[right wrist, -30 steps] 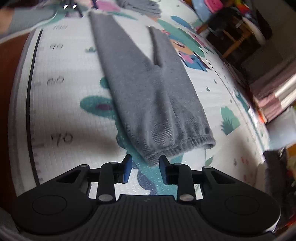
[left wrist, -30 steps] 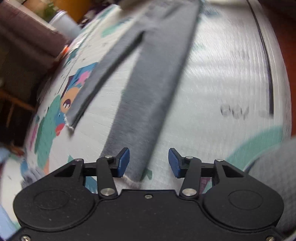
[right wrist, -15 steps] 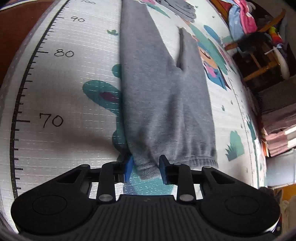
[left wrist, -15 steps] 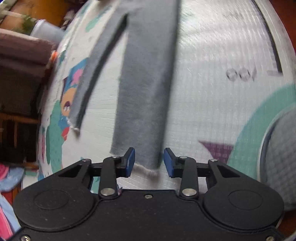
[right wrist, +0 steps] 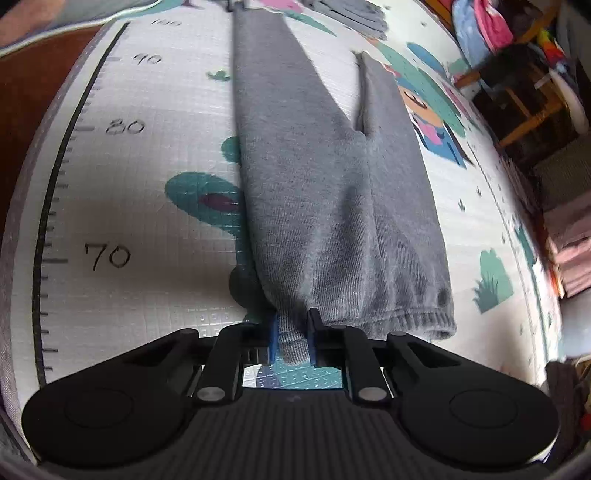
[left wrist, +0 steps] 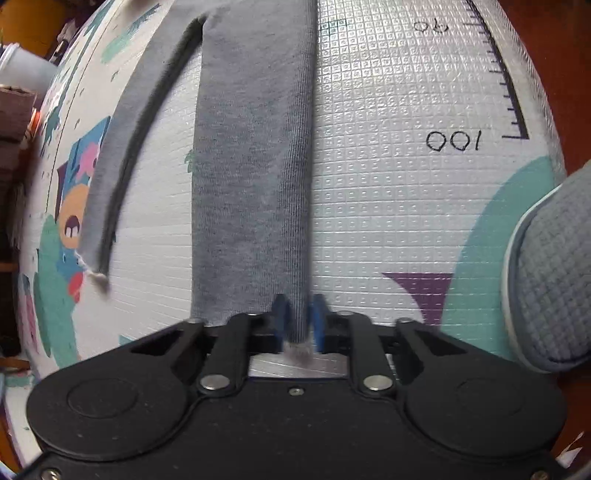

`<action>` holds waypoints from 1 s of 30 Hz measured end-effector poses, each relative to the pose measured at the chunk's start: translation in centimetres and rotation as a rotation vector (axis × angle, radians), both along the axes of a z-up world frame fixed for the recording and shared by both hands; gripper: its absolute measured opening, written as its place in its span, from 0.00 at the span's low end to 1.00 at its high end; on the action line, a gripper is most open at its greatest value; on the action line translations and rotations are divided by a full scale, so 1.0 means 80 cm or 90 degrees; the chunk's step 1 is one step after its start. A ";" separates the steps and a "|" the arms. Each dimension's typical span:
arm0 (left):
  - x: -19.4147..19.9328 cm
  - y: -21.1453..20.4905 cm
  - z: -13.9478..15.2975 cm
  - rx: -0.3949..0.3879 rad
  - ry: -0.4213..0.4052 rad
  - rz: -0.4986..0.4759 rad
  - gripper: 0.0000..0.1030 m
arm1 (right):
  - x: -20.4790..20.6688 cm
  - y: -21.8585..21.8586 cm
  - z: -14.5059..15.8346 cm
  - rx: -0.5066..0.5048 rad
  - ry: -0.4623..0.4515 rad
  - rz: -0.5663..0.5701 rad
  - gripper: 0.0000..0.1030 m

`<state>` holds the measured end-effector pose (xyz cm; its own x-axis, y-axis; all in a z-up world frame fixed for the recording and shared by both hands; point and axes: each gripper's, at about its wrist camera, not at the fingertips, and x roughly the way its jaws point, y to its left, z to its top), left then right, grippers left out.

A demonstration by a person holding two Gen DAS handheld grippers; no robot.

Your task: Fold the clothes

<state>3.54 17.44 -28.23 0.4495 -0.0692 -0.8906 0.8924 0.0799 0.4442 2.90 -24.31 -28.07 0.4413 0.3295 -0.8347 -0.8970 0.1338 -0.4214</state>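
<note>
Grey sweatpants (right wrist: 332, 192) lie stretched out flat on a patterned play mat (right wrist: 129, 184). In the right wrist view my right gripper (right wrist: 291, 339) is shut on the left corner of the elastic waistband. In the left wrist view my left gripper (left wrist: 298, 321) is shut on the hem of one pant leg (left wrist: 255, 166), at its right edge. The other leg (left wrist: 122, 166) lies off to the left, apart from the first.
The mat has a printed ruler along one edge (left wrist: 513, 107) with wood floor beyond. A grey-blue cushion (left wrist: 550, 273) sits at the right of the left view. A pile of clothes (right wrist: 480, 26), wooden furniture (right wrist: 528, 107) and another grey garment (right wrist: 351, 14) lie past the mat.
Both grippers moved forward onto the pants and closed: the left on the leg hem, the right on the waistband corner. Both were open a second ago.
</note>
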 end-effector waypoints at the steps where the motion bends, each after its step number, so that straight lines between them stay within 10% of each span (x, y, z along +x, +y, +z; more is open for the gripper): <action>1: -0.002 0.001 0.000 -0.002 -0.010 0.007 0.03 | 0.001 0.000 0.002 0.003 0.008 -0.006 0.16; 14: -0.026 0.016 0.074 -0.084 -0.081 0.077 0.02 | -0.040 -0.019 0.072 0.081 0.085 -0.081 0.14; 30: 0.176 -0.013 0.113 -0.122 -0.140 0.102 0.02 | 0.131 -0.071 0.089 0.241 0.212 -0.322 0.13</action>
<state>17.63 16.37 -19.21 0.6478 -0.1395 -0.7489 0.7464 0.3126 0.5875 13.38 -29.95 -20.97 0.3576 0.4451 -0.8210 -0.7590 0.6507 0.0222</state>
